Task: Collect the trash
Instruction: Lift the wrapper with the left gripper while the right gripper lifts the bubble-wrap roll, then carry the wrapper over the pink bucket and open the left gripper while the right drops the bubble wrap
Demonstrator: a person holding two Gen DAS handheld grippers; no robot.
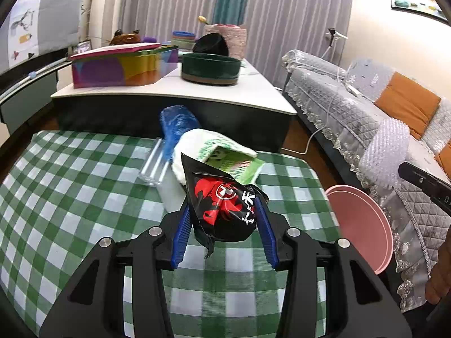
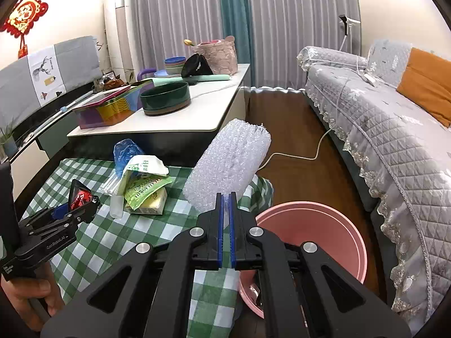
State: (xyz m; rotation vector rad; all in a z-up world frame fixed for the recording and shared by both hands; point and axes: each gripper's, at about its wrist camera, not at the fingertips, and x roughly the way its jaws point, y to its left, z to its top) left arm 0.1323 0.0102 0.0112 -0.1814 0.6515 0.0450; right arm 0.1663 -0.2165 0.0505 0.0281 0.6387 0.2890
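**Carrying trash toward the pink bin**

Pinched between the right gripper [image 2: 225, 197]'s closed pads, the bubble wrap [image 2: 229, 163] hangs above the pink bin [image 2: 349, 225], seemingly for dropping. The left gripper [image 1: 224, 214] clamps a black snack wrapper [image 1: 222, 205] over the checked tablecloth [image 1: 70, 186]; other litter lies behind.

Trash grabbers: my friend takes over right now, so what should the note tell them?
Left gripper: shut on the black snack wrapper, lifted off the checked tablecloth.
Right gripper: shut on the bubble wrap, near the pink bin beside the table.
Done: two pieces picked up; neither is in the bin yet.
Left: drop both in, then collect the blue plastic bag, green-and-white packet and clear plastic tubes still on the cloth.
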